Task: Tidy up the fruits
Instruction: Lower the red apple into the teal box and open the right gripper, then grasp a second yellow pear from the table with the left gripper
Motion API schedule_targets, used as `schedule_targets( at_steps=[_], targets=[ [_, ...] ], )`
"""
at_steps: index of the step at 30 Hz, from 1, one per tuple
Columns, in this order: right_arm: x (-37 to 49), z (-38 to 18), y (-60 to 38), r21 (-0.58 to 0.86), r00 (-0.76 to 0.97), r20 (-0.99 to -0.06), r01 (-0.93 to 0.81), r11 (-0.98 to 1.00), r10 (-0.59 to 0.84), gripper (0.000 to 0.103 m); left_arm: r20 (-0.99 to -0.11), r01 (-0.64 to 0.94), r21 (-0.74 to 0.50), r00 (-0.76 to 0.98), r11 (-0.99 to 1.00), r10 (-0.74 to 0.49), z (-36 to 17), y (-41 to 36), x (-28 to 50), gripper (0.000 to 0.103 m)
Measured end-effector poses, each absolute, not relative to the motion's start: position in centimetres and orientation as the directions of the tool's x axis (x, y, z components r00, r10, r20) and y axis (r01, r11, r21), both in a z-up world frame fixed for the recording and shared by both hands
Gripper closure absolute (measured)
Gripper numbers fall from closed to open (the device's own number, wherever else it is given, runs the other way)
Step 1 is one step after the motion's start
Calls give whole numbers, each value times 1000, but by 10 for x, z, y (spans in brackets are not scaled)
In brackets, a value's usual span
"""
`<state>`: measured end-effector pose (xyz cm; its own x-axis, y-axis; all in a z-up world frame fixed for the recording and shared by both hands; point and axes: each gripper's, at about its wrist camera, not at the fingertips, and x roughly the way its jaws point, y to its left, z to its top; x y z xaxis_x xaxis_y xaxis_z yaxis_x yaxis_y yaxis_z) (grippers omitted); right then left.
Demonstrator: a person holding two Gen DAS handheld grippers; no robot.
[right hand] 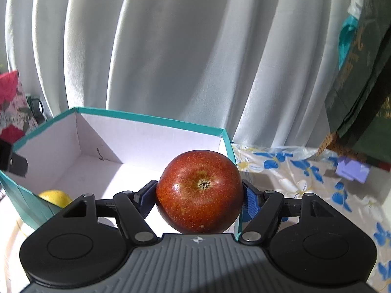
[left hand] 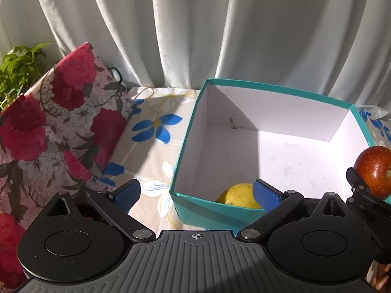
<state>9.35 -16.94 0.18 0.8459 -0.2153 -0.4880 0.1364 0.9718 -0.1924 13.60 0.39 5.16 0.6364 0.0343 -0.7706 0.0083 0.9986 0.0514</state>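
Closest to the right wrist camera, the right gripper (right hand: 199, 195) has its two blue-padded jaws pressed against opposite flanks of a red apple (right hand: 199, 190), gripping it across its widest part with the blossom end facing the lens. The apple hangs over the near right corner of a teal box (right hand: 151, 119) with white inner walls, and is not yet inside it. From the left wrist view, the left gripper (left hand: 196, 194) stands wide open with nothing between its jaws, straddling the box's near left corner: one blue pad (left hand: 128, 193) is outside over the floral tablecloth (left hand: 156, 127), the other inside the box. A yellow fruit (left hand: 238, 194), perhaps a lemon or a guava, already lies on the box floor against the near wall. Pale curtains (left hand: 195, 24) hang behind; a red-flowered cushion (left hand: 61, 112) and a leafy plant (left hand: 17, 68) sit at the left. The apple looks firm, fairly heavy for its size, and glossy, so it could slip on a shallow pinch and would bruise if dropped. Holding it at its broadest girth, as now, seems the safest grip, and it probably should be lowered close to the box floor before release, clear of the yellow fruit.
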Motion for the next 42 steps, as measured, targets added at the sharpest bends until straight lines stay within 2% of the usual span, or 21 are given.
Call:
schedule_targets(
  at_steps=[18, 24, 26, 28, 32, 37, 42],
  targets=[
    [93, -1, -166, -220, 851, -480, 120, 968, -214, 31, -782, 28, 39, 623, 999, 14, 49, 8, 130, 2],
    [83, 7, -172, -174, 843, -498, 133, 976, -203, 30, -760, 114, 46, 649, 992, -39, 52, 6, 111, 2],
    [72, 14, -176, -145, 848, -491, 144, 979, -197, 26, -754, 162, 44, 653, 986, -74, 53, 5, 102, 2],
    [57, 23, -180, -114, 856, -479, 159, 981, -195, 16, -759, 220, 42, 641, 975, -112, 51, 2, 94, 2],
    [27, 36, -185, -59, 868, -466, 166, 984, -175, 9, -789, 277, 58, 601, 959, -126, 38, -4, 79, 2],
    [-2, 40, -181, -49, 864, -479, 151, 987, -156, 8, -814, 295, 76, 569, 952, -112, 27, -5, 63, 2],
    [-17, 39, -177, -38, 850, -499, 171, 985, -167, 8, -825, 318, 22, 541, 948, -162, 25, 0, 51, 2]
  ],
)
